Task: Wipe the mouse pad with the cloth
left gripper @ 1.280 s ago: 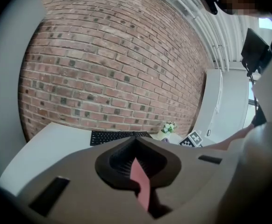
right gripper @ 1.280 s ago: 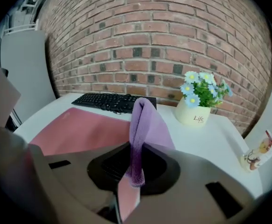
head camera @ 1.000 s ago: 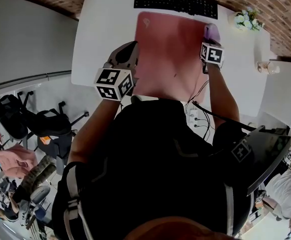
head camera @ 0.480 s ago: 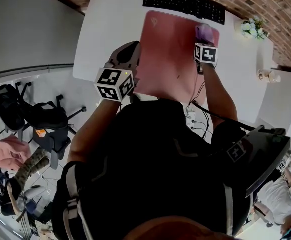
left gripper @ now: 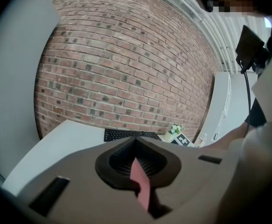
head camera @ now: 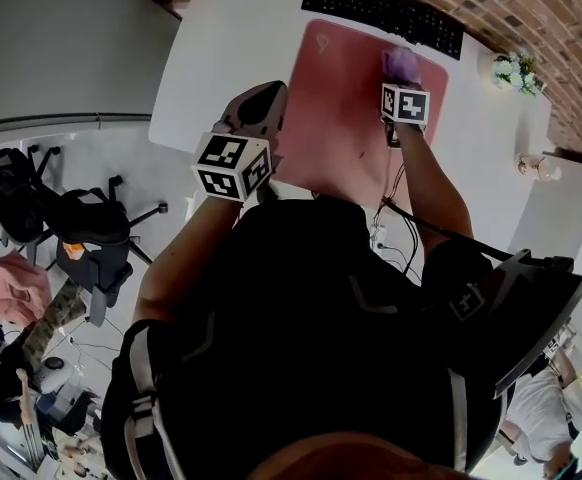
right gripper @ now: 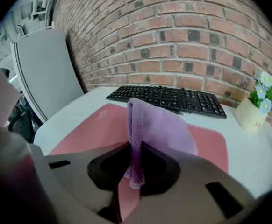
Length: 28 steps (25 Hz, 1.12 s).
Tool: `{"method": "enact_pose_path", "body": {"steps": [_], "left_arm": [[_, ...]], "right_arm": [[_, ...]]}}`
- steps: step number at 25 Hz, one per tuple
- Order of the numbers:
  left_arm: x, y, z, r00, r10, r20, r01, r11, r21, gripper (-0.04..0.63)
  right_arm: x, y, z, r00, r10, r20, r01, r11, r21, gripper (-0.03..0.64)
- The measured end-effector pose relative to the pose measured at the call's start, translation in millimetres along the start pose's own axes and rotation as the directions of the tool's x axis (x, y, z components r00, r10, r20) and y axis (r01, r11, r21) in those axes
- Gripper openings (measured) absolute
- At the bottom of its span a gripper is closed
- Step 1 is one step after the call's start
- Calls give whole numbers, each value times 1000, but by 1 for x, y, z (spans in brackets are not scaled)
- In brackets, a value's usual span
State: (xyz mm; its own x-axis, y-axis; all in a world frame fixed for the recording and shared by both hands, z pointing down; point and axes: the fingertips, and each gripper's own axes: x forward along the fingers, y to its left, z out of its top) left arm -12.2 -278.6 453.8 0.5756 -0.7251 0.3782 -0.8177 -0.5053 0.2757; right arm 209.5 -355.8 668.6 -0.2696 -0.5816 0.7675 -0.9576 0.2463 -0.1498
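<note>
Right gripper (right gripper: 134, 148): jaws closed on an upright fold of the purple cloth (right gripper: 161, 129). The cloth's long axis points toward the keyboard (right gripper: 168, 99), and its far end rests on the pink mouse pad (right gripper: 87, 129), just short of the keyboard. Left gripper (left gripper: 136, 148): jaws closed on the mouse pad edge, farther from the keyboard.

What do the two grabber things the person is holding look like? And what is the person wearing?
The left gripper and the right gripper look alike: a smooth grey-beige body with dark slots, and black ribbed pads inside the jaws. Each carries a white cube with black square markers. The person wears a black top.
</note>
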Motion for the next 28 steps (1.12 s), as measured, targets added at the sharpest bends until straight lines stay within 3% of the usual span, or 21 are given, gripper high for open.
{"method": "enact_pose_path", "body": {"steps": [28], "left_arm": [[-51, 38, -10, 987, 157, 27, -156, 986, -57, 5]], "right_arm": [[44, 116, 36, 977, 206, -57, -210, 975, -76, 54]]}}
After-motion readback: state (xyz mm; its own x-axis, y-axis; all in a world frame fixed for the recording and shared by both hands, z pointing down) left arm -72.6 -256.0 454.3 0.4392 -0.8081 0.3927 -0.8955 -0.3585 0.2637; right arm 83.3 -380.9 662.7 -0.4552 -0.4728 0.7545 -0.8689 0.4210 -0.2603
